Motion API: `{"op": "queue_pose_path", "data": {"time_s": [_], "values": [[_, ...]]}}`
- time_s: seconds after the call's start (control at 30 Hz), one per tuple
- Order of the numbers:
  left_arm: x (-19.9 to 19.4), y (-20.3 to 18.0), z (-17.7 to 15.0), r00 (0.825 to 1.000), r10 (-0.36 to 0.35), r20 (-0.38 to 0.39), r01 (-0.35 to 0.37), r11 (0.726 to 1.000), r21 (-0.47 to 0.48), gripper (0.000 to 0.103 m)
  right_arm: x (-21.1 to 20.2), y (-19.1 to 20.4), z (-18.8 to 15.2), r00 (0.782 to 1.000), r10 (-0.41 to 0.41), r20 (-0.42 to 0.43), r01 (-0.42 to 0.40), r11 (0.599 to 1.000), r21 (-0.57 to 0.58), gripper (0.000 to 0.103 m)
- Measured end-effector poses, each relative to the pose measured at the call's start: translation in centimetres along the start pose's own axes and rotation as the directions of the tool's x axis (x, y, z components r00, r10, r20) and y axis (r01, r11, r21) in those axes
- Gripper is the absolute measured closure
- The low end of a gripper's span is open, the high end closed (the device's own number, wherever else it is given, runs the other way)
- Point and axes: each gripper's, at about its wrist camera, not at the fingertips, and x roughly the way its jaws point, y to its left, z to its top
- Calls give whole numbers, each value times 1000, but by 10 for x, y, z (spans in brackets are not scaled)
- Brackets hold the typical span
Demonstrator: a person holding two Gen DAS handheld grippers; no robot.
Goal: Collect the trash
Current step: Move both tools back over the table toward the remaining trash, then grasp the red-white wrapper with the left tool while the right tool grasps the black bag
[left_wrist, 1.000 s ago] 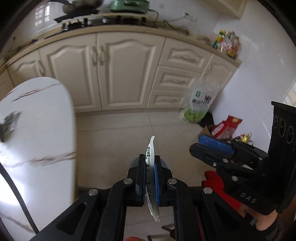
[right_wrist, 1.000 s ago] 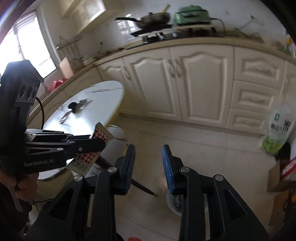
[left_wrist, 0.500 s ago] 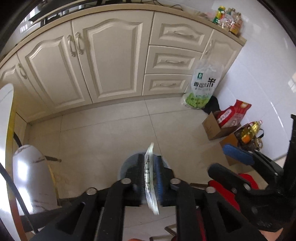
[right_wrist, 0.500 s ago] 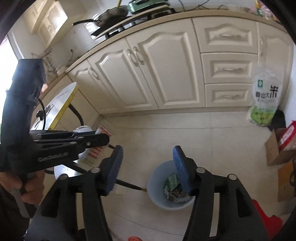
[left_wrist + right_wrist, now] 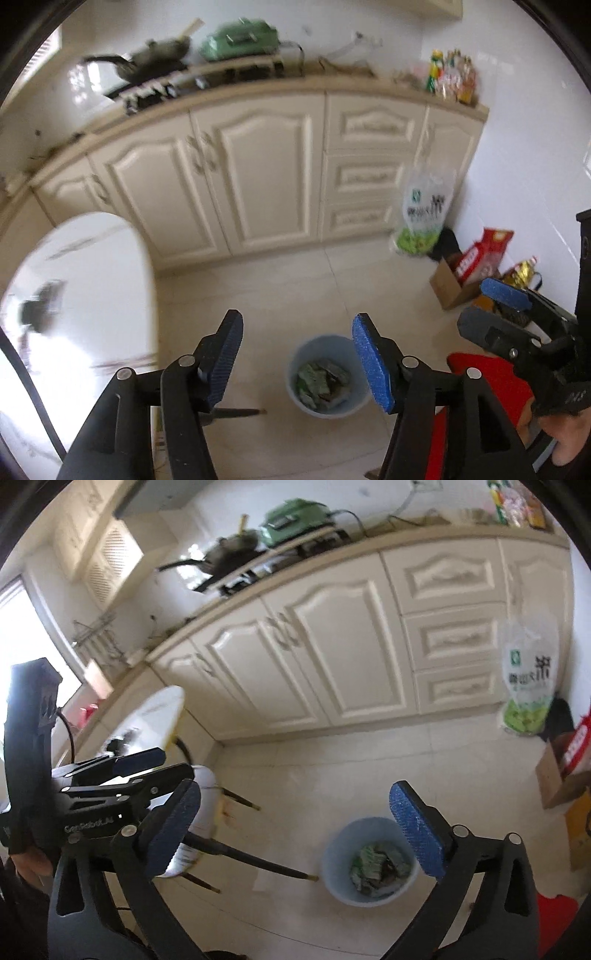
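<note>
Both tongs, left tongs [image 5: 297,363] and right tongs [image 5: 295,830], are opening wide and empty above the blue bin [image 5: 327,376] on the floor, wrappers [image 5: 321,382] inside. Swing back to the white desk [image 5: 74,295] for the remaining dark scrap [image 5: 40,310].

Blue bin [image 5: 327,376] upright on floor, crumpled wrappers [image 5: 320,382] inside.
</note>
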Motion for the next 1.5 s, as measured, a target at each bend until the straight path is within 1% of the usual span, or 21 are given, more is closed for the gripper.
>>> {"op": "queue_pose_path", "data": {"time_s": [0.1,0.13,0.2,0.27,0.3,0.37,0.43,0.53,0.63,0.73,0.8,0.87,1.0,1.07,1.1,1.2,1.23,1.3,1.4,1.43,1.5], "values": [[-53,30,-19,997,30,65,-28,999,-33,37,-13,42,7,998,51,34,-49,998,-37,0],[-66,37,-24,996,43,78,-40,998,-39,36,-17,56,9,997,67,41,-65,997,-51,0],[-99,56,-39,989,86,121,-80,995,-54,33,-22,83,13,995,88,56,-83,993,-84,0],[-133,81,-55,979,120,164,-108,991,-78,27,-26,120,17,992,113,61,-104,985,-136,0],[-148,92,-61,974,138,180,-123,988,-93,22,-27,132,18,991,122,62,-111,982,-154,0],[-176,114,-78,963,177,203,-153,980,-129,16,-28,167,22,988,141,68,-126,972,-200,0],[-201,137,-93,948,220,231,-184,968,-169,14,-28,202,24,983,164,77,-140,958,-250,0],[-233,168,-121,929,272,250,-217,949,-229,7,-22,245,28,981,180,70,-151,941,-304,0],[-256,198,-146,911,320,259,-243,926,-287,6,-9,287,32,981,186,61,-151,919,-364,0],[-266,219,-162,896,364,253,-277,905,-323,2,17,323,36,982,185,23,-161,902,-400,0],[-263,230,-167,889,388,243,-297,893,-339,1,35,339,35,984,177,1,-160,891,-425,0],[-254,241,-173,883,418,212,-329,875,-354,1,58,358,34,986,166,-22,-158,877,-454,0],[-219,267,-166,894,420,157,-339,863,-375,1,101,381,35,989,137,-55,-147,864,-482,0],[-197,279,-162,905,409,120,-337,859,-385,1,123,390,36,991,120,-62,-135,857,-498,0],[-189,286,-163,911,399,107,-332,862,-382,1,136,393,36,992,104,-66,-123,850,-512,0],[-156,298,-164,905,423,54,-377,854,-359,1,169,399,30,997,51,-55,-73,817,-572,0],[-142,301,-162,908,418,30,-382,855,-350,2,179,401,27,998,42,-54,-66,809,-584,0],[-114,306,-158,921,389,-20,-371,860,-349,5,203,402,24,997,19,-68,-56,803,-593,0],[-86,316,-152,935,351,-61,-349,868,-352,13,234,393,23,995,7,-102,-64,817,-573,0],[-76,323,-150,942,325,-79,-331,874,-356,17,241,389,24,994,2,-112,-65,823,-565,0],[-59,338,-144,954,279,-110,-300,883,-362,30,257,382,24,990,5,-141,-83,828,-554,0]]}}
